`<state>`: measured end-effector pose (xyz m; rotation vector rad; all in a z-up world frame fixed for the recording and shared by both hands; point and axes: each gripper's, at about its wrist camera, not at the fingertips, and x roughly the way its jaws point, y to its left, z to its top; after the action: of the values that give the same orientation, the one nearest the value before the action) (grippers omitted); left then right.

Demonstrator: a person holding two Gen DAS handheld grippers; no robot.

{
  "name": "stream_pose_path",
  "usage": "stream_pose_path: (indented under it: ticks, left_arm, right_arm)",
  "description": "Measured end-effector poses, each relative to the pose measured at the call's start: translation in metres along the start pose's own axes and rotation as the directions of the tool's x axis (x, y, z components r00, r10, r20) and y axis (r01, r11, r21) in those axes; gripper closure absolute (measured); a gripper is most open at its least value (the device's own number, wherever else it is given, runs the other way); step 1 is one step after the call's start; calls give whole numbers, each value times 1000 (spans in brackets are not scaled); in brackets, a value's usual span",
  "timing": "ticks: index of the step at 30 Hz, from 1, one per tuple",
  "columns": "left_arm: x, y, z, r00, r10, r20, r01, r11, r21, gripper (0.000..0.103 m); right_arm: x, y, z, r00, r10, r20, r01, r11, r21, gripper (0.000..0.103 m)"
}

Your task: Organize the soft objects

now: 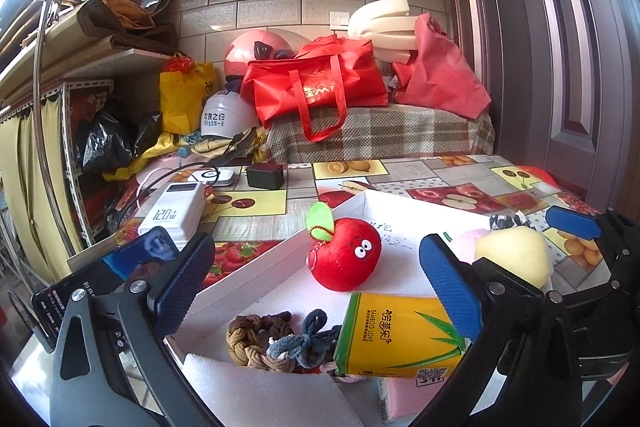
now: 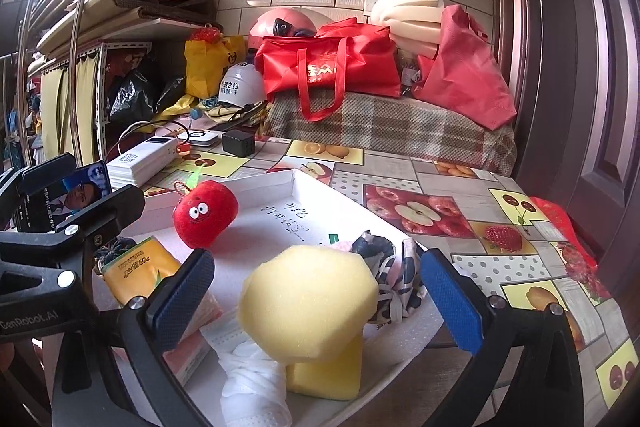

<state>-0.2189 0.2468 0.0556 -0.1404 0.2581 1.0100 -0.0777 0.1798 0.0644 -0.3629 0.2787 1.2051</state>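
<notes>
White tray point(image 1: 256, 277) on counter point(image 1: 460, 173): plush apple point(image 1: 344, 254) at centre, hair ties point(image 1: 276, 341) and tissue pack point(image 1: 396, 337) nearer the left hand-held gripper point(image 1: 316, 287), yellow sponge point(image 2: 310, 301) at the tray's right edge. Left hand-held gripper level, spread wide, empty. Right hand-held gripper point(image 2: 316, 291) level, spread wide, flanking the sponge, not touching it.

white power bank point(image 1: 173, 207), black charger point(image 1: 265, 176), red bag point(image 1: 316, 83), white helmet point(image 1: 226, 117)
</notes>
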Motion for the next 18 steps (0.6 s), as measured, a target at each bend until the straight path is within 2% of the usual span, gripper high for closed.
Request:
stream_pose_path:
  ticks: [10, 18]
  left_arm:
    - [-10, 9, -2, 1000, -7, 14, 8, 998, -58, 0]
    - [-26, 2, -7, 1000, 1, 14, 0, 998, -61, 0]
  right_arm:
    - [-13, -3, -2, 998, -16, 60, 14, 1000, 25, 0]
    - [-25, -3, -7, 998, -31, 60, 30, 999, 26, 0]
